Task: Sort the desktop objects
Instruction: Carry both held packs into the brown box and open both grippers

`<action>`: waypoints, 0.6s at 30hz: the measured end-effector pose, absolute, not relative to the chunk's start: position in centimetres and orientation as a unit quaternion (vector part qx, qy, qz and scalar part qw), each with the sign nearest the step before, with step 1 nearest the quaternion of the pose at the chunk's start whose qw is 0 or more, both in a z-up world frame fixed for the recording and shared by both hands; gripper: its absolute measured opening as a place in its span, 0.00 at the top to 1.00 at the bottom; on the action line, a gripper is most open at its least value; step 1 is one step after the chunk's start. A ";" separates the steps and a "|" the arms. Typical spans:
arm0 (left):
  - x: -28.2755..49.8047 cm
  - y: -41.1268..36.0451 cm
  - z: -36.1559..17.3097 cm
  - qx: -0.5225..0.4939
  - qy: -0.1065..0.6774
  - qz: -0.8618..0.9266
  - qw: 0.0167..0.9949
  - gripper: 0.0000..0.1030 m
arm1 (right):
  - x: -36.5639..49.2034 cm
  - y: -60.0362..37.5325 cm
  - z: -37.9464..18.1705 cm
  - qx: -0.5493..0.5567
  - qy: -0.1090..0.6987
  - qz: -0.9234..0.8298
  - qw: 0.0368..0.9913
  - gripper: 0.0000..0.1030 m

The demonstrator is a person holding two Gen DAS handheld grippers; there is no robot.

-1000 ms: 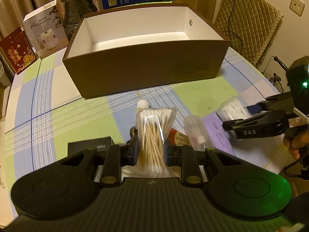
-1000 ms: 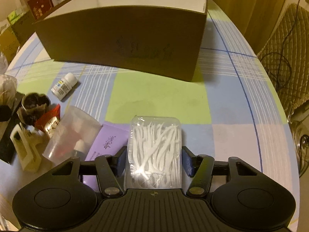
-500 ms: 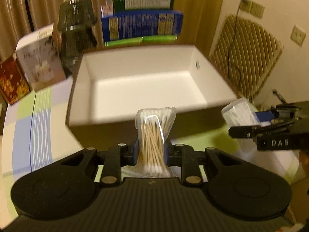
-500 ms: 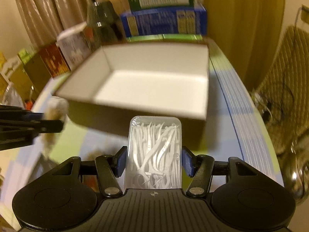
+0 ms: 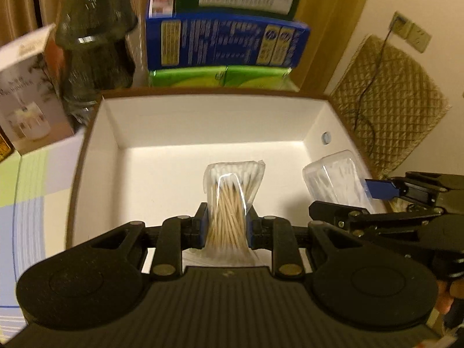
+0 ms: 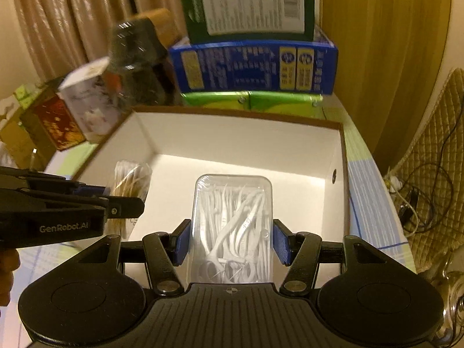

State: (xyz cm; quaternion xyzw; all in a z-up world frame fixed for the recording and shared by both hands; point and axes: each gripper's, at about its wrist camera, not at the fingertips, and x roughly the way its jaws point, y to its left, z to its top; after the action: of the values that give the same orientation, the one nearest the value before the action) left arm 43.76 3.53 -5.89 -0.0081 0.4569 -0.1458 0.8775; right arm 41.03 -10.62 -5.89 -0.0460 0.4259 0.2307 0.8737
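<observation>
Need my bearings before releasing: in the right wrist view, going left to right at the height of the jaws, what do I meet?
Left gripper holding the cotton swab bag → clear floss pick case in the right gripper → right wall of the open box → checked tablecloth.

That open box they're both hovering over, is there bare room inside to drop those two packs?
Yes. The box shows a bare white floor from wall to wall, with nothing lying in it. The left gripper holds the cotton swab bag over the middle, the right gripper the floss pick case nearer the right wall. Behind the far wall it is crowded with cartons.
</observation>
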 end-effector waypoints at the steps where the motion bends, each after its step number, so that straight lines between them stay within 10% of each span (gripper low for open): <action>1: 44.4 3.4 -6.5 -0.008 0.465 -0.144 0.874 0.80 | 41.6 -10.6 -6.4 -0.047 0.433 0.226 0.871 0.47; 18: 48.8 2.6 -13.0 -0.004 0.552 -0.136 0.823 0.79 | 46.2 -9.6 -12.8 -0.055 0.520 0.213 0.825 0.47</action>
State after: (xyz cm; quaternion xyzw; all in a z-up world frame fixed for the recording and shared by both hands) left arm 48.78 2.56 -13.02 -0.0036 0.5519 -0.1361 0.8227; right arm 46.18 -9.55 -12.78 -0.0554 0.5202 0.2129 0.8252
